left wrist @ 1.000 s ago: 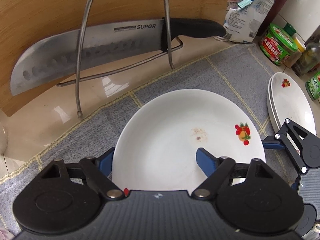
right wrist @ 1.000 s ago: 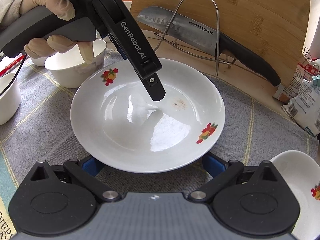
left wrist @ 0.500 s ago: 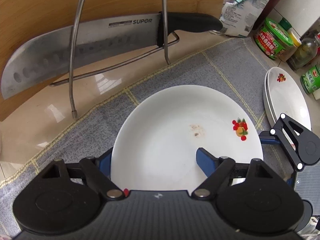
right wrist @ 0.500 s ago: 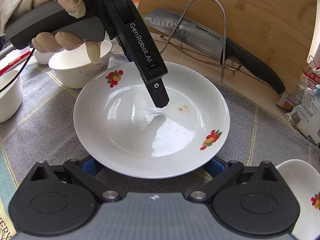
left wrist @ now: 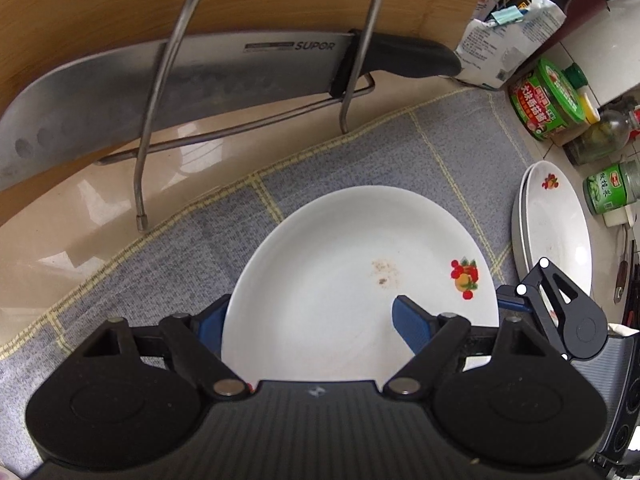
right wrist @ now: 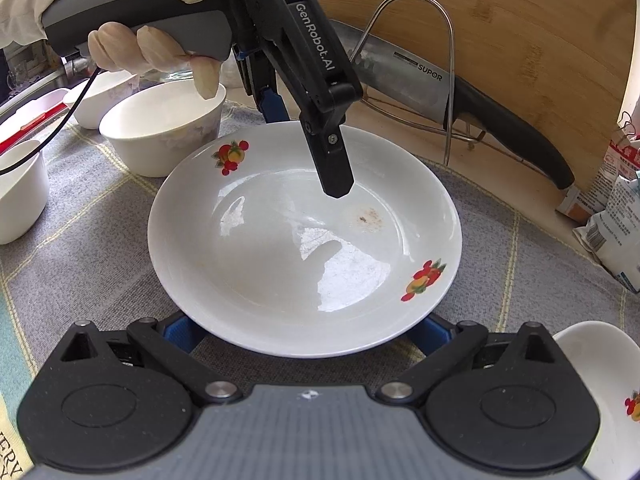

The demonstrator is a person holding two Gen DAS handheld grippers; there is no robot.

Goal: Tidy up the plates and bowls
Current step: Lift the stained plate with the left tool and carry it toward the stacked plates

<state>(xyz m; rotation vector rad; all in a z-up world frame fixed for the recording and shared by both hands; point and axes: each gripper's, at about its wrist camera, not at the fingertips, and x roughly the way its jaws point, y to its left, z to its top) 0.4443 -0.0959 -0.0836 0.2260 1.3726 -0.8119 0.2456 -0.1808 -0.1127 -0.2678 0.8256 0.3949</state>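
Note:
A white plate (left wrist: pixel 352 276) with fruit decals and a small brown stain is lifted above the grey cloth; it also shows in the right wrist view (right wrist: pixel 304 240). My left gripper (left wrist: pixel 312 320) straddles its near rim, one blue finger (left wrist: pixel 408 324) over the plate and one under it; it also shows from the side in the right wrist view (right wrist: pixel 308 140). My right gripper (right wrist: pixel 304 332) is open with both blue fingers under the plate's opposite edge. A stack of two like plates (left wrist: pixel 556 224) lies to the right.
A cleaver (left wrist: pixel 192 80) rests in a wire rack (left wrist: pixel 160 128) against a wooden board behind the plate. White bowls (right wrist: pixel 160 128) stand at the left in the right wrist view. Jars and bottles (left wrist: pixel 548 100) crowd the right side.
The plate has risen off the cloth and come away from the cleaver rack toward the plate stack, with both grippers moving along with it.

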